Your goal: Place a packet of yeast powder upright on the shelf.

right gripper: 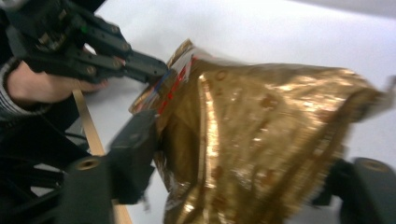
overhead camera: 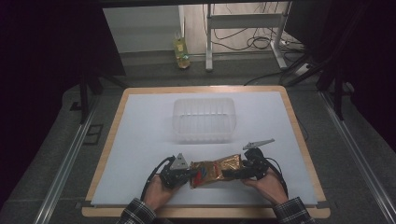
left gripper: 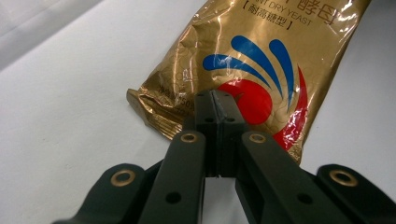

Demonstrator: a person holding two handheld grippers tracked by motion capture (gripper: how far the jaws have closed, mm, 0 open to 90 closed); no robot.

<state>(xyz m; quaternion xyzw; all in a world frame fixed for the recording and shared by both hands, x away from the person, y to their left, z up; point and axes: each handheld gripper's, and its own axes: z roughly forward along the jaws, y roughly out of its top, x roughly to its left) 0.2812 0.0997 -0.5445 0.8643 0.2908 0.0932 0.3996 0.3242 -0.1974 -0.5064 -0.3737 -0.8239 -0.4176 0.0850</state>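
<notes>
A gold yeast packet with a red and blue emblem lies crosswise near the table's front edge, stretched between both grippers. My left gripper has its jaws shut together on the packet's sealed left end, its tips pinching the foil beside the emblem. My right gripper takes the other end: the crumpled foil bulges between its two jaws, and both touch it. The right gripper view is blurred. In that view the left gripper meets the packet's far end, a hand behind it.
A clear plastic tub stands at the middle of the white table sheet, beyond the packet. The wooden front edge runs just under the hands. A bottle of yellow liquid stands on the floor past the table.
</notes>
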